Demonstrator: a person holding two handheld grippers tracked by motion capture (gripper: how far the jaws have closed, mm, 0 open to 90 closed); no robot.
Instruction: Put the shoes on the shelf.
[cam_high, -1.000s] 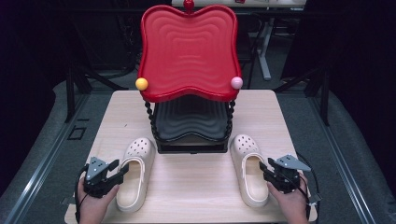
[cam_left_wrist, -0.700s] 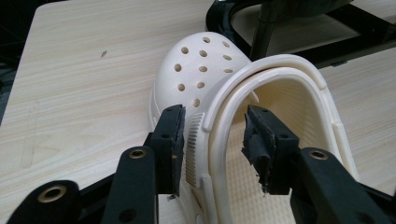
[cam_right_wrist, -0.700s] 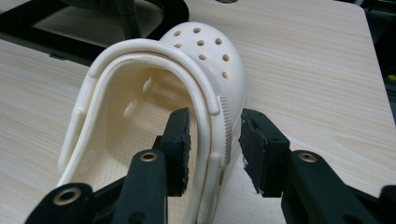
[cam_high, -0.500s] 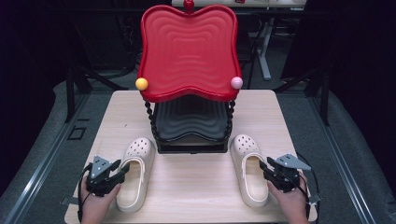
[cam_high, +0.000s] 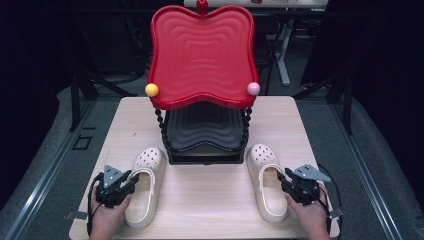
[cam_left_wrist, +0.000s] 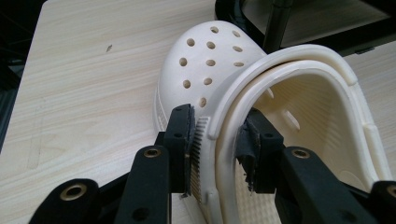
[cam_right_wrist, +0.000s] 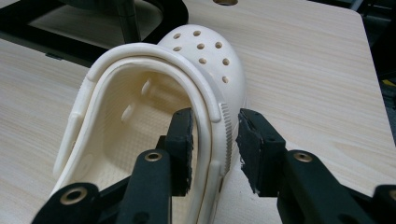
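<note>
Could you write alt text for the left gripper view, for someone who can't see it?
The hand-held gripper straddles the side wall of a cream clog, one black jaw outside, one inside. The clog lies on a pale wooden table.

Heads up on what you can't really make out here: the heel of the left clog (cam_left_wrist: 261, 93) runs off the bottom edge in the left gripper view, and its far side wall gets cut by the right edge. Same deal with the right clog (cam_right_wrist: 140, 93), heel gone past the bottom. The rack (cam_high: 202, 135) behind the clogs has its lower black tray mostly hidden under the red tray (cam_high: 200, 55). Whether the pads actually press on the clog walls is too close to call.
</note>
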